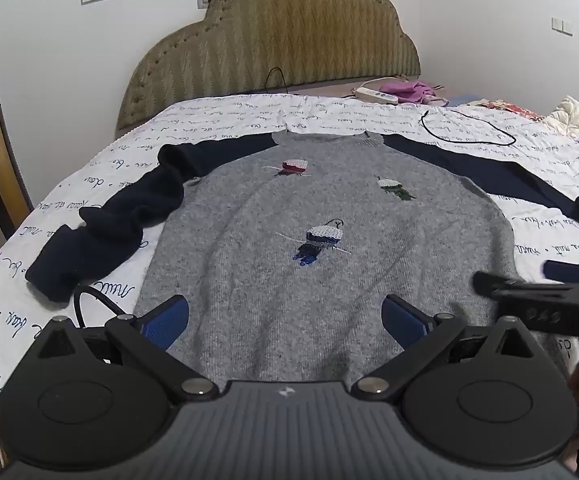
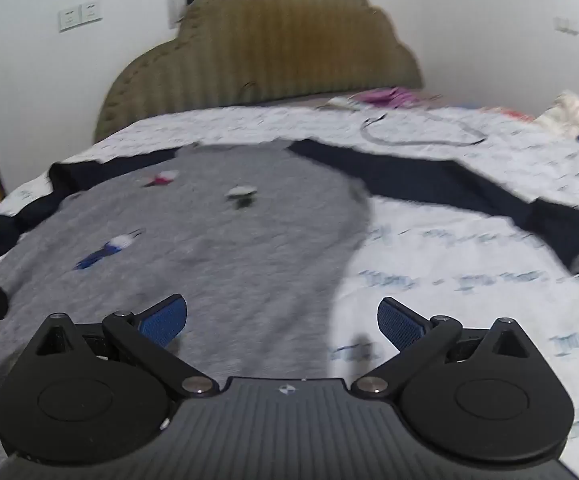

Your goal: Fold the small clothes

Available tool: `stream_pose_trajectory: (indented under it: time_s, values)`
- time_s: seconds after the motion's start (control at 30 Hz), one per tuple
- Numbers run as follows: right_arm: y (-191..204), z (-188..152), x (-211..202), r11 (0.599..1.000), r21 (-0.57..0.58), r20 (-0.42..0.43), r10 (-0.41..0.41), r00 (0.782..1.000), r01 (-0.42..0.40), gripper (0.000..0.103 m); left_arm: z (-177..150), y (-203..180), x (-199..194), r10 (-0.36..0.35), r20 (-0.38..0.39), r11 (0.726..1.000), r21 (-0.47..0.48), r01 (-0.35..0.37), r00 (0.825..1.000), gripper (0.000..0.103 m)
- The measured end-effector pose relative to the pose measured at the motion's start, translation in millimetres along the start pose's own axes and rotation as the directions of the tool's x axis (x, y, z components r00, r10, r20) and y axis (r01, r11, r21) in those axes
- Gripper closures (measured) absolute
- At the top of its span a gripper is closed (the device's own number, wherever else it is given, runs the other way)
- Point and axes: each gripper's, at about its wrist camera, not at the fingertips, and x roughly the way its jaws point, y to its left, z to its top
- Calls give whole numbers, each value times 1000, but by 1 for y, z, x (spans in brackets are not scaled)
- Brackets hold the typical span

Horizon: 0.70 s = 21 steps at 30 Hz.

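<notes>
Both grippers hang with their fingers spread wide and nothing between them: the left gripper [image 1: 285, 320] sits over the lower middle of the sweater [image 1: 309, 240], the right gripper [image 2: 283, 322] over its right hem edge, where grey knit meets the bedsheet [image 2: 469, 300]. The sweater lies face up and flat on the bed, neck toward the headboard [image 1: 269, 48], with no fold made yet. Its left sleeve [image 1: 121, 220] is bunched and bent beside the body, while the right sleeve [image 2: 469, 196] runs out straight. A sound first fold probably starts with a sleeve: each gripper should pinch only the knit, not the sheet under it, and draw the cuff across the chest so it lies flat. The bunched sleeve likely needs smoothing first. A black cable [image 1: 469, 132] lies on the sheet beyond the neck, clear of the work. The right wrist view is blurred, so fine detail there is uncertain.
</notes>
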Motion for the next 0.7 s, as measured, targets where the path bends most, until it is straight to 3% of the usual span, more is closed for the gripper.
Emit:
stream_pose_trajectory:
  time_s: [0.17,0.33,0.43,0.57,0.7]
  values:
    - [23,-5,7,997,-79,17,26,1000,-24,0,-1,-4,1,-1,-3,1000,14,2,1000,0]
    - [14,-3,-3,988,-146,-13,-55,998,52,0,0,1,0,2,1,1000,-6,-2,1000,0]
    - [9,2,-16,988,-145,-3,-57,998,56,0,1,3,-1,5,3,1000,-15,-5,1000,0]
    - [10,9,-20,964,-239,-57,-133,989,116,0,1,2,-1,11,7,1000,-11,-11,1000,0]
    - [6,6,-15,968,-223,-98,-137,986,113,0,1,1,1,14,2,1000,-12,-14,1000,0]
